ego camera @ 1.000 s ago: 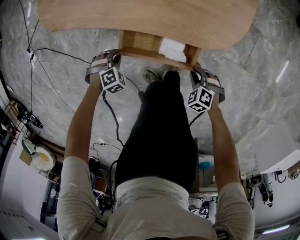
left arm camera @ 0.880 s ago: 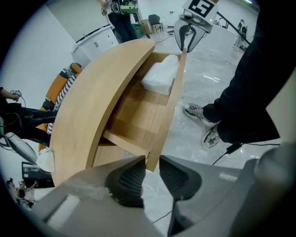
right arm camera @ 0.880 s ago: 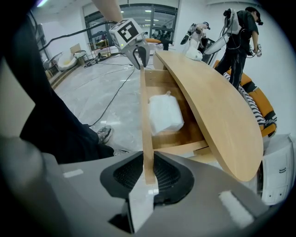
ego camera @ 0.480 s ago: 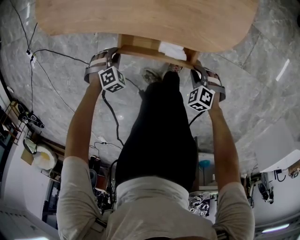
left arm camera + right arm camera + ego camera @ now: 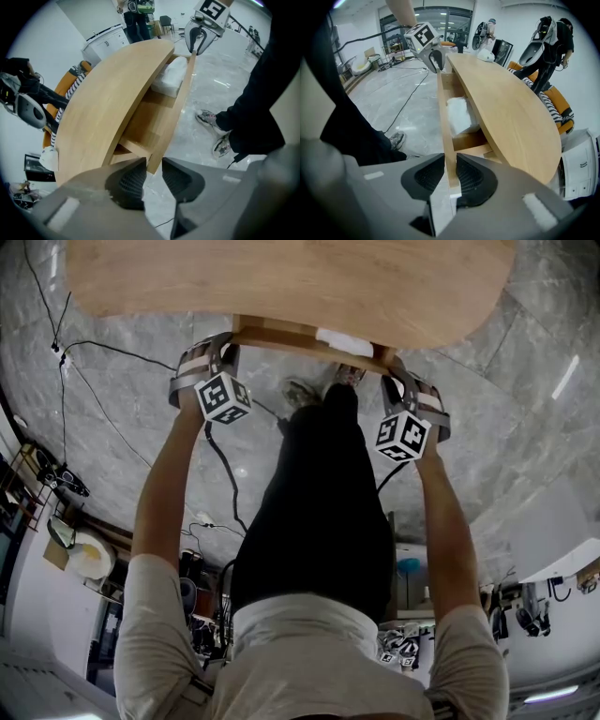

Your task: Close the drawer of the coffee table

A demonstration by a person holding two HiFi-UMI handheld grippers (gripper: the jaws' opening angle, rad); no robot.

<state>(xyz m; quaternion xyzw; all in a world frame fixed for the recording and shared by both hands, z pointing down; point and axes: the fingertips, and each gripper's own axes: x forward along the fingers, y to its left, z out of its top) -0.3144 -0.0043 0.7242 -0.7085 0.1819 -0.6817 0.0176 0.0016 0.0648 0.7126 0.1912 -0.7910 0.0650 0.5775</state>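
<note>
Fingers [image 5: 429, 176] of the right gripper [image 5: 451, 163] lie against both faces of the drawer [image 5: 445, 117] front at its right end, clamped on it, though the jaws have just been opening a little. The left gripper [image 5: 152, 165] has also just been opening. Its fingers [image 5: 127, 180] stand apart, released, with the left corner of the front at their mouth and floor showing between them. The drawer juts a short way from under the near edge of the table [image 5: 281, 287], with a white bundle [image 5: 461, 115] lying inside. The top is smooth pale wood with rounded ends. Below it is a grey marble floor [image 5: 112, 427] crossed by black cables [image 5: 223, 472], and the person's shoes [image 5: 213, 119] stand near the drawer. Beyond the table the room has white walls, a white cabinet [image 5: 105, 40], a striped orange seat [image 5: 558, 103] and people [image 5: 551, 37] standing far off.
</note>
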